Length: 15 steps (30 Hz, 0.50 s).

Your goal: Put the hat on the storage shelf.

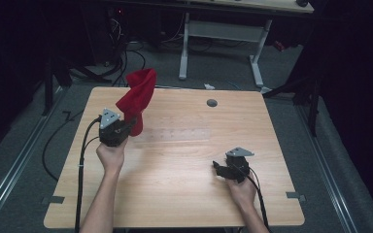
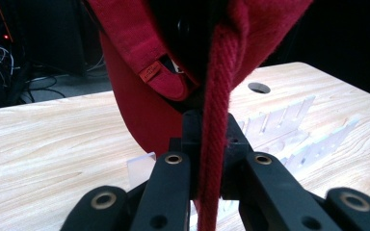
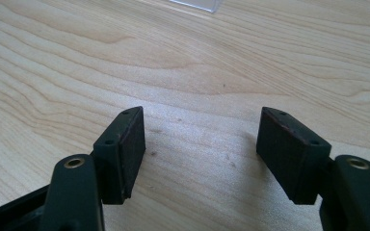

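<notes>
Red cloth (image 1: 138, 94) above wooden table (image 1: 184, 189).

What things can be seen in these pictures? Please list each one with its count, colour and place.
red cloth: one, red, held up above the table's far left part by the left gripper
clear plastic rack: one, transparent, on the table beyond the cloth
table: one, light wood, centre
round hole: one, grey, far part of the table top
white desk frame: one, white, on the floor behind the table
left gripper: one, black, shut on the cloth
right gripper: one, black, open, low over the table's near right
</notes>
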Available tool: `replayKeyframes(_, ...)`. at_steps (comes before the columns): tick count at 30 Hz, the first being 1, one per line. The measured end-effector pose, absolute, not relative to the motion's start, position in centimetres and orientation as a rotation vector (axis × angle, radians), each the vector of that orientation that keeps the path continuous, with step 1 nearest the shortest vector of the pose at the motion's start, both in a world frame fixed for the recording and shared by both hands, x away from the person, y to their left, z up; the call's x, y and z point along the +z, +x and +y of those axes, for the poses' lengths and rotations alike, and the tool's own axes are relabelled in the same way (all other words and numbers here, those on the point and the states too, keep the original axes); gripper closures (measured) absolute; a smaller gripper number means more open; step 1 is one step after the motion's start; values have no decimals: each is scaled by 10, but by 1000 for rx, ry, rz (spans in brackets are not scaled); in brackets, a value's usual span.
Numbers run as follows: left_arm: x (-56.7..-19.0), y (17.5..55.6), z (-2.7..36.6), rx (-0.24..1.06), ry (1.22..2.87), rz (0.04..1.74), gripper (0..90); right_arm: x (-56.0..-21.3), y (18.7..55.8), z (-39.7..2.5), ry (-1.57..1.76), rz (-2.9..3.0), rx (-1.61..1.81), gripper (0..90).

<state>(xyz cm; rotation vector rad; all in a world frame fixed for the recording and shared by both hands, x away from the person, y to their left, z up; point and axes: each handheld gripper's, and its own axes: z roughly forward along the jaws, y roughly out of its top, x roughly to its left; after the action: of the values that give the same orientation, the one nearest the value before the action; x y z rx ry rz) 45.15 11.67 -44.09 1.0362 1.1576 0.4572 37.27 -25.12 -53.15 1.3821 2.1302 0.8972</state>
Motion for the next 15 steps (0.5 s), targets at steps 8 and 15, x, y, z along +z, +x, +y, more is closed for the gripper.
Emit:
replayKeyframes(8,-446,455,114,455,1033,1172,848,-531,373,-251,1382,2130,897,345)
replayKeyframes(15,-452,453,117,441,1024,1181,847,-531,373,-251,1382,2131,897,345)
